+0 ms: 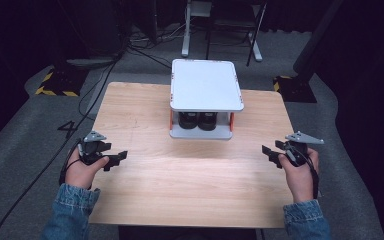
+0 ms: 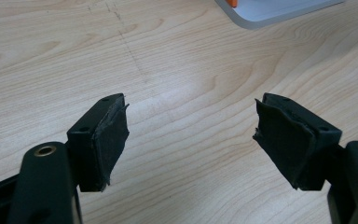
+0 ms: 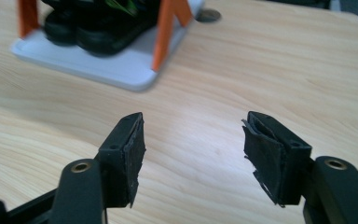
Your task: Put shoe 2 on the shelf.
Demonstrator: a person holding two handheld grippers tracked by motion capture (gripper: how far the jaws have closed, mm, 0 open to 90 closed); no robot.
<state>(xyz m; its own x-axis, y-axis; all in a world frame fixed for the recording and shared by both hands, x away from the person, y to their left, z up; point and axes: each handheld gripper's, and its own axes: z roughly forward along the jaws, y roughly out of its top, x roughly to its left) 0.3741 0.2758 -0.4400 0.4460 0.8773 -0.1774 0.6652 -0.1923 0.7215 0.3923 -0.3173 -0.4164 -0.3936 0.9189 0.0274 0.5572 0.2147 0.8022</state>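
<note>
High view: the black shoes (image 1: 198, 120) sit on the lower tier of the white two-tier rack (image 1: 206, 82) mid-table, well apart from both the left gripper (image 1: 116, 159) and the right gripper (image 1: 269, 154), each with jaws wide and empty.

One mark to read: a big dark "4" on the grey floor (image 1: 10, 150), left of the wooden table (image 1: 190, 175), near the black cable (image 1: 80, 105). Yellow and black warning stripes on two dark bases on the floor, one at the far left (image 1: 55, 85) and one at the far right (image 1: 286, 82); stripes only, no words. No words, names or numbers to read on the white shelf (image 1: 206, 85) or on the table
</note>
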